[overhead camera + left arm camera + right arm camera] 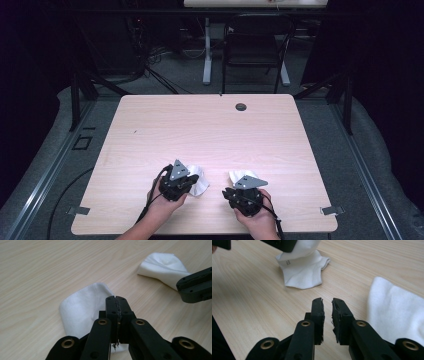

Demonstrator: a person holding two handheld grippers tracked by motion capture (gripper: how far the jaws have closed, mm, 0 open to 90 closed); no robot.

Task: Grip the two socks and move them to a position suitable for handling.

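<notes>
Two white socks near table edge; left tongs [117, 305] clamped on left sock [82, 307], right tongs [327, 308] slightly apart, empty beside right sock [394, 312]. Likely next: grip it.

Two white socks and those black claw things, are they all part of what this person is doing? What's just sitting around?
In use:
- left gripper, jaws closed on the near sock
- right gripper, jaws slightly apart, nothing between them
- second sock, beside the right gripper

Just there:
- table
- black chair behind the table
- floor cables
</notes>
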